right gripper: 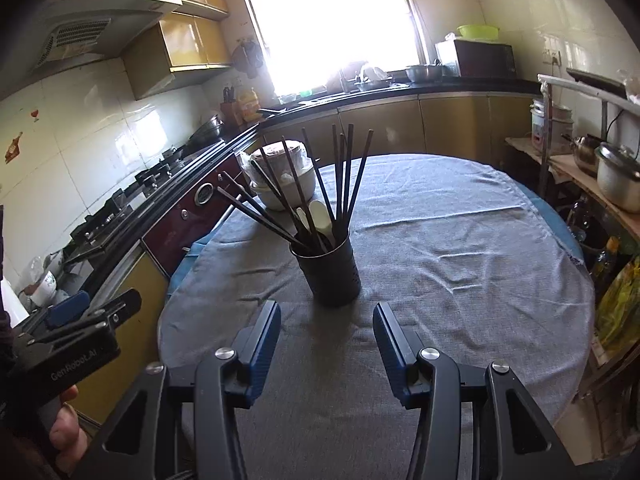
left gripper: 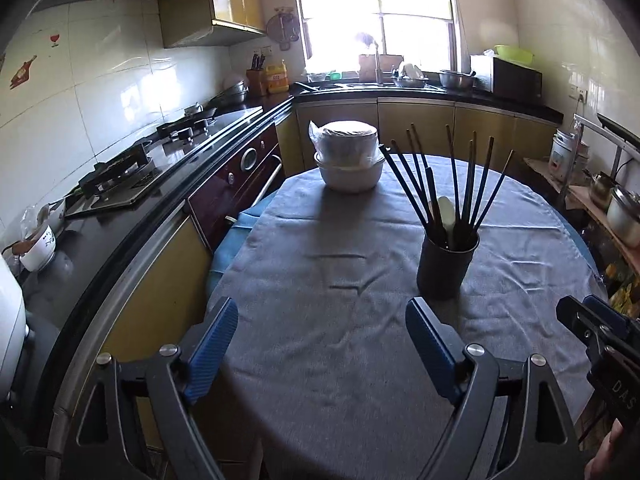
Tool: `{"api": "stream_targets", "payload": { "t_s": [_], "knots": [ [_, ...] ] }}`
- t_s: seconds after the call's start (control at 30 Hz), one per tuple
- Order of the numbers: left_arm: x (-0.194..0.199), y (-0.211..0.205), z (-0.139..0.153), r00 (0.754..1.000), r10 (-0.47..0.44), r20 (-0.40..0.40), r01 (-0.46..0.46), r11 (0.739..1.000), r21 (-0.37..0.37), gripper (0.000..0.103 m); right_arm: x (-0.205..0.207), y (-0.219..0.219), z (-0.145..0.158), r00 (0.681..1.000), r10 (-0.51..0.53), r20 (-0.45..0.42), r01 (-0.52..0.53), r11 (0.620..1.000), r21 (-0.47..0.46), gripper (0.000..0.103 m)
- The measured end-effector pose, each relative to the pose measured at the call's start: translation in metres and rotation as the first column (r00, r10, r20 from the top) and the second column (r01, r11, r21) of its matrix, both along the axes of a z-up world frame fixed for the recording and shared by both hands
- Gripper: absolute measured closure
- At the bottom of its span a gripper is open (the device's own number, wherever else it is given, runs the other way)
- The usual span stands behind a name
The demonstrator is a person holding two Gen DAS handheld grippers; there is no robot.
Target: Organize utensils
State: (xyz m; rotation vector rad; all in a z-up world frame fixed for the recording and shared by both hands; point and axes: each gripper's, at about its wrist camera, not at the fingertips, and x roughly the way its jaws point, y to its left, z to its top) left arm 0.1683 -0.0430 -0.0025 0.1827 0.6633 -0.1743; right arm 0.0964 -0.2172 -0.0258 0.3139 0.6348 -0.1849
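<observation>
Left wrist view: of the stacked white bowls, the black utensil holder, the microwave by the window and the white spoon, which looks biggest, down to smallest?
1. Stacked white bowls wrapped in plastic.
2. Black cylindrical utensil holder, nearly as large, but nearer the camera, so unsure.
3. Dark microwave, far off, so it looks smaller than it is.
4. White spoon, only partly showing.

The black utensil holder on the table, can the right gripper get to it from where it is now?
Probably yes. The right gripper is open with nothing between its fingers, and the black utensil holder stands just ahead of it on bare tablecloth. The chopsticks fan out above the rim, so a low approach looks clear.
</observation>
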Motion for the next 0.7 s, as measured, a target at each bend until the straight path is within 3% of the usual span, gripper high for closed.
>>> {"api": "stream_targets", "payload": {
  "t_s": [0.53, 0.7],
  "knots": [
    [-0.015, 0.006, -0.003, 0.998, -0.054, -0.026, 0.052, 0.996, -0.07, 0.017, -0.017, 0.022, 0.008, 1.0, 0.008, 0.0, -0.008, 0.998, -0.07, 0.052],
    [-0.009, 0.007, -0.003, 0.998, -0.059, 0.008, 0.059, 0.995, -0.081, 0.017, -0.009, 0.017, 0.001, 1.0, -0.002, -0.029, 0.0, 0.998, -0.065, 0.052]
  ]
}}
